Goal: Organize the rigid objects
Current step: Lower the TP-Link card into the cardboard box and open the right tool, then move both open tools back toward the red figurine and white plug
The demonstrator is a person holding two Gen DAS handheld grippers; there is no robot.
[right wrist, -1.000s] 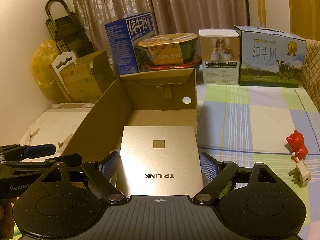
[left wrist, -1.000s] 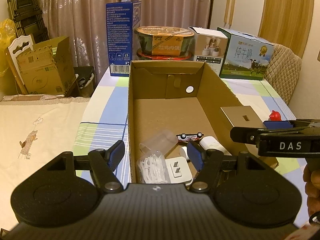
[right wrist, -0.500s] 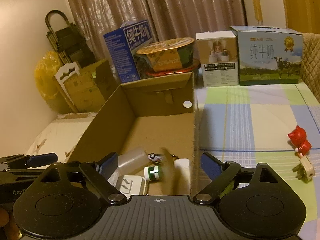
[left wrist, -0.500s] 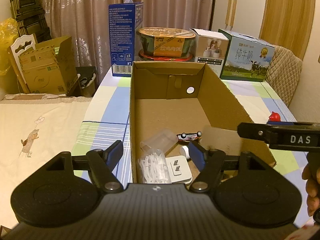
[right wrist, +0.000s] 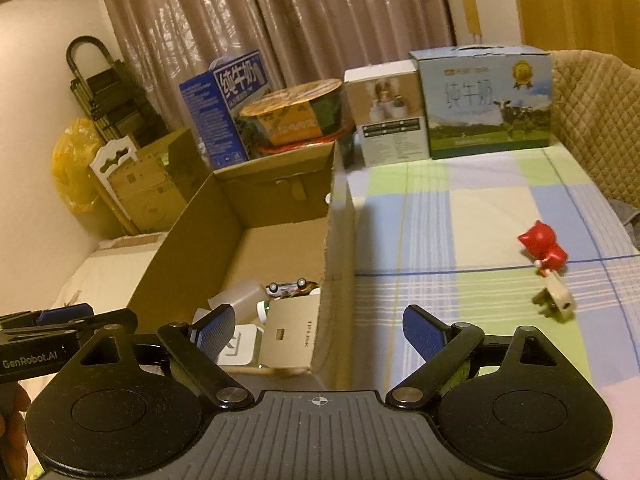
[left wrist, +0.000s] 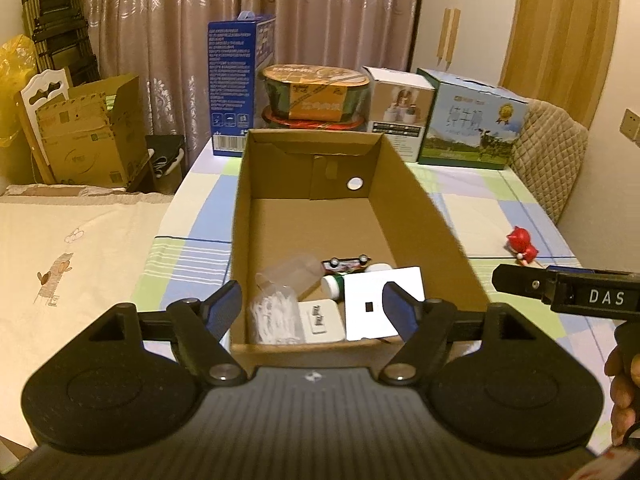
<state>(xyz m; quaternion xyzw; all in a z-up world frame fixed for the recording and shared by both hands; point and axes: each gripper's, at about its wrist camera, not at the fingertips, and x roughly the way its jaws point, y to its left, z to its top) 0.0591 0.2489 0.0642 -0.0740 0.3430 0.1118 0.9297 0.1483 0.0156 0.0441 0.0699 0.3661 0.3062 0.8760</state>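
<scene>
Both claws spread wide, holding nothing: left claw (left wrist: pixel 312 308), right claw (right wrist: pixel 318 330). TP-LINK box (right wrist: pixel 291 335) lying inside cardboard box (left wrist: pixel 432 216), near end. Red figurine (right wrist: pixel 543 251) and plug (right wrist: pixel 556 300) out on desk (right wrist: pixel 460 216).

Warm indoor lighting. Pleated brownish patterned curtains (left wrist: pixel 180 40) cover the rear wall. A wooden door (left wrist: pixel 560 40) stands at right. A beige quilted chair back (left wrist: pixel 548 160) adjoins the checked-cloth desk (right wrist: pixel 480 220).

A router (left wrist: pixel 384 305), a toy car (left wrist: pixel 347 264) and a bottle (left wrist: pixel 333 285) are lying in the box (left wrist: pixel 436 232); a figurine (right wrist: pixel 544 251) is standing right of it on the bench (right wrist: pixel 480 216).
</scene>
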